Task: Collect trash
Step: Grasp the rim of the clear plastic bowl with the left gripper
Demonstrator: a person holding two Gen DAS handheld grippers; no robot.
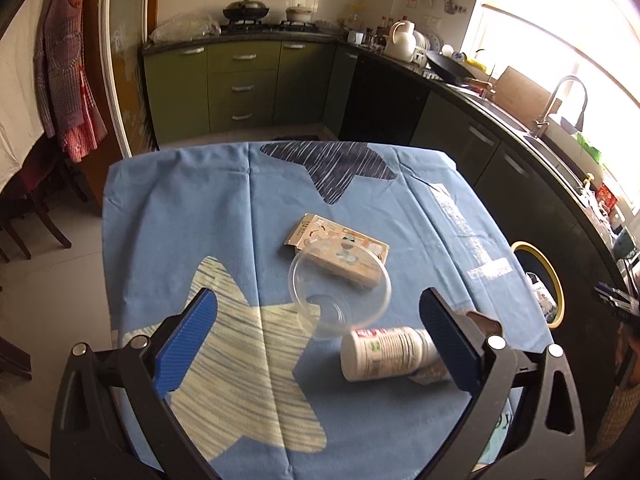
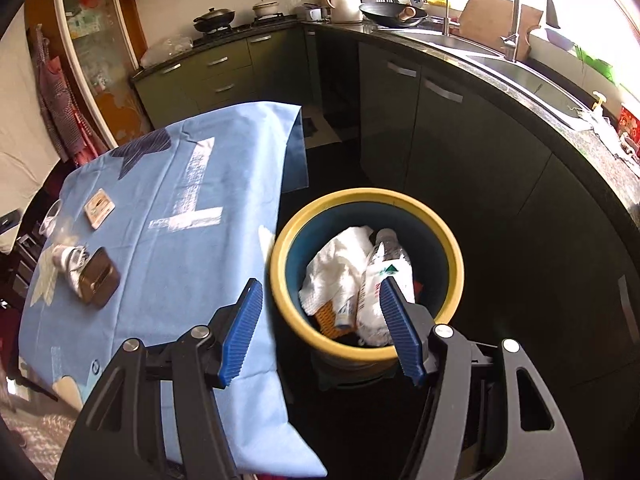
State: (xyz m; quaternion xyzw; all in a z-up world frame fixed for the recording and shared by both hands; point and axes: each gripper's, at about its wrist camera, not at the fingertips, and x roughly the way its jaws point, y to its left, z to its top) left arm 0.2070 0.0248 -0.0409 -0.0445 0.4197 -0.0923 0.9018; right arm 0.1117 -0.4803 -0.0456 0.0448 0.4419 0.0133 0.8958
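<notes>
The left gripper [image 1: 318, 334] is hovering over the blue-clothed tabletop [image 1: 192, 208], its jaws spread wide and holding nothing. Between them are lying the remaining trash items — a clear plastic cup [image 1: 338, 292] on its side, resting against a flat cardboard packet [image 1: 340, 250], and a white labelled bottle [image 1: 386, 354] toppled just beside the right finger. Further right, the right gripper [image 2: 320, 330] is hanging spread and empty above the yellow-rimmed bin [image 2: 452, 252] — it is already holding a white cloth [image 2: 340, 268] and a crushed plastic bottle [image 2: 384, 272].

Home kitchen: stove [image 1: 264, 26], sink [image 2: 516, 76], green cabinets [image 1: 240, 84].
</notes>
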